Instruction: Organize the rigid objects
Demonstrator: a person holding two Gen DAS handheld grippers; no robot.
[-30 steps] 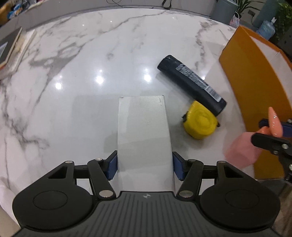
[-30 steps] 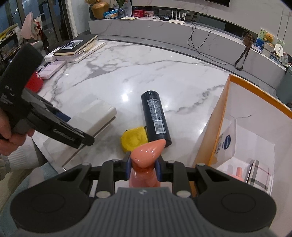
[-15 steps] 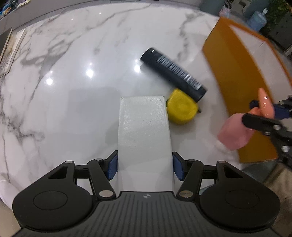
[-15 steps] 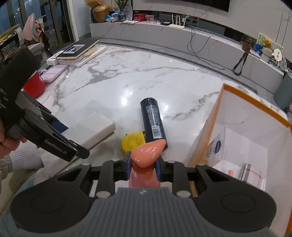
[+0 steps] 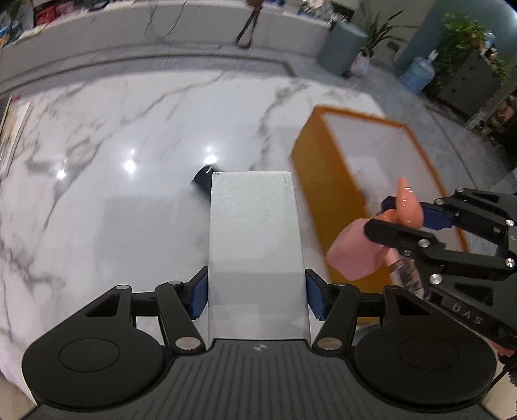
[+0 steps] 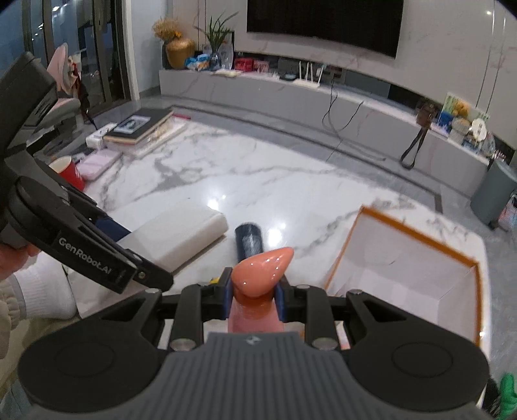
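White marble with grey veins (image 5: 135, 135) fills the lower ground of both views — a glossy table top with ceiling lights glinting off it. Nearest in the left wrist view, the left gripper (image 5: 257, 299) is clamped on a white rectangular box (image 5: 255, 232), its blue pads (image 5: 198, 295) pressed against the box's two long sides; the box juts forward, held above the marble. To the right at much the same depth, the right gripper (image 5: 404, 210) grips a pink dispenser bottle (image 5: 357, 252) by its glossy peach nozzle, the pale pink body hanging below the fingers. In the right wrist view that nozzle (image 6: 263, 269) sits pinched between the blue pads, tip aimed forward and to the right.

Just past the white box, a black cylindrical bottle (image 6: 248, 240) lies on the marble, partly hidden behind the box in the left view. A sliver of yellow beside the right gripper's left pad is too small to identify. Right of the bottle stands an open cardboard box (image 6: 410, 236) — orange outside, white inside — near the table's right edge.

Farther left on the marble are a red cup (image 6: 71, 171), a pale pink case (image 6: 98, 163) and a stack of books (image 6: 142, 126). Beyond the table runs a long grey console (image 6: 290, 93) under a dark screen (image 6: 323, 22).
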